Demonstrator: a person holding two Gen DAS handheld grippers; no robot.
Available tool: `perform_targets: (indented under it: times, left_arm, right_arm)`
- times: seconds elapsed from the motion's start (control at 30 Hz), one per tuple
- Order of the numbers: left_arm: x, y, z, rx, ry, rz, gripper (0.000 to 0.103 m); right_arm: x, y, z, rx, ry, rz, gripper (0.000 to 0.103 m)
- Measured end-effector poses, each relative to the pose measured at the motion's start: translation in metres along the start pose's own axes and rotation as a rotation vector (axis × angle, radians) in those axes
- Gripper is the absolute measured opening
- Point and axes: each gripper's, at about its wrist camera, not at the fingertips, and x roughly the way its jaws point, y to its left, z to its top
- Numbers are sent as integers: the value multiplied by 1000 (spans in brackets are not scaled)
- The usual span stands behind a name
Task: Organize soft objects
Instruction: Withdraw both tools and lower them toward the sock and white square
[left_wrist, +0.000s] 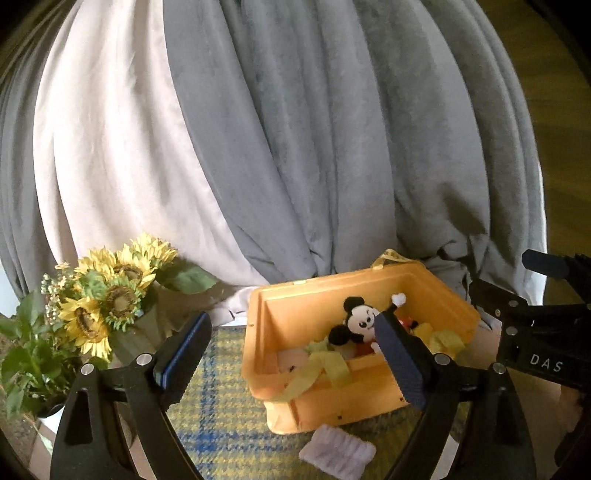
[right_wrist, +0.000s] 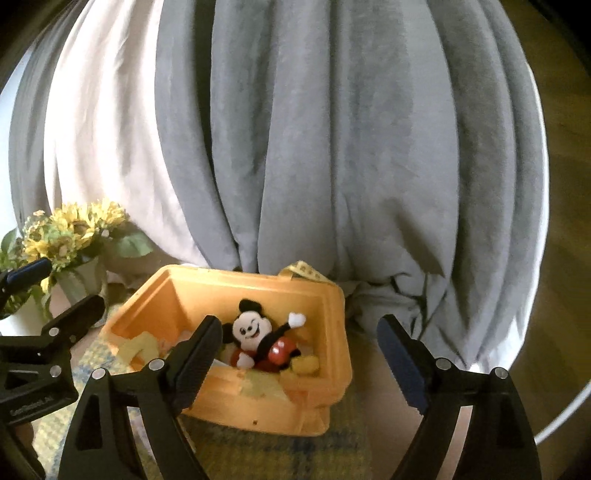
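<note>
**Plush mouse sits in yellow bin as both grippers hang empty**

Left wrist view: the left gripper (left_wrist: 291, 354) has its two fingers spread wide, with nothing between them and nothing touching the pads. Beyond it, one yellow bin (left_wrist: 436, 291) stands on a yellow-and-blue plaid cloth (left_wrist: 218, 424), backed by grey and white curtains (left_wrist: 295, 147). One plush mouse (left_wrist: 356, 321) with black ears, a white face and a raised white-gloved arm lies inside the bin, amid loose yellow fabric strips (left_wrist: 325, 365). One small pale quilted pad (left_wrist: 338, 452) lies on the cloth, just beside the bin's near wall. One bunch of sunflowers (left_wrist: 110, 299) stands toward the cloth's left edge. The right gripper (left_wrist: 535, 325) enters at the right.

Right wrist view: the right gripper (right_wrist: 301, 356) is likewise splayed and empty. The same mouse (right_wrist: 258, 338), in red shorts, lies on its back in the bin (right_wrist: 336, 332).
</note>
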Motion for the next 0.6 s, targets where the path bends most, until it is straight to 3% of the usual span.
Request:
perform_targets:
  times: [0.43,0.6]
  left_arm:
    - [-34,2,-47,2,58,-58,90]
    - [-39,0,-64,47,71,-76,90]
  right_arm:
    - [-41,12,-47,30,49,-31,87]
    - [-48,17,-63,38,67,-35,87]
